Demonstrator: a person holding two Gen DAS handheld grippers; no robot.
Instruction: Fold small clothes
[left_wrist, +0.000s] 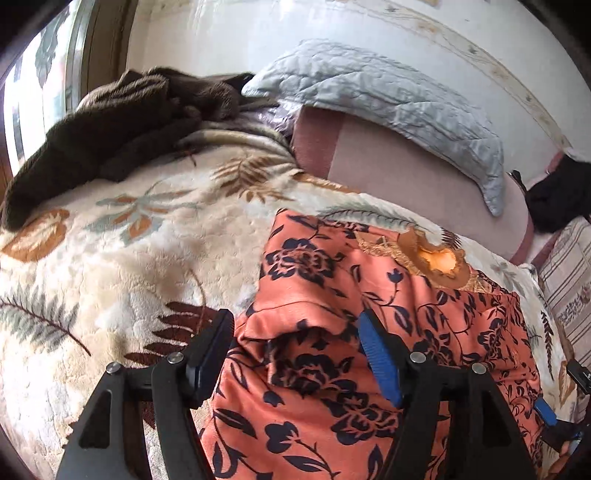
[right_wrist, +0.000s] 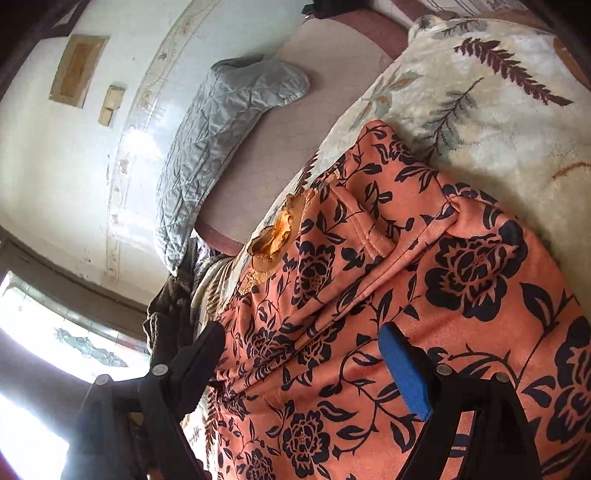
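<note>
An orange garment with a dark floral print (left_wrist: 332, 314) (right_wrist: 424, 277) lies partly folded on a cream fleece blanket with leaf patterns (left_wrist: 129, 240) (right_wrist: 480, 110). Its gold-trimmed neckline (left_wrist: 436, 258) (right_wrist: 277, 236) faces the pillow side. My left gripper (left_wrist: 295, 332) hovers open over the garment's near left edge, with a raised fold of cloth between its spread fingers and the pads clear of it. My right gripper (right_wrist: 303, 343) is open above the garment, nothing pinched between its black and blue pads. One blue pad of the right gripper (left_wrist: 546, 410) shows at the lower right of the left wrist view.
A brown knitted garment (left_wrist: 110, 125) lies bunched at the blanket's far left. A grey quilted pillow (left_wrist: 388, 99) (right_wrist: 221, 129) leans on the white wall over a pink mattress (left_wrist: 388, 166). A black item (left_wrist: 554, 199) sits at the far right, and a bright window (right_wrist: 37, 369) is nearby.
</note>
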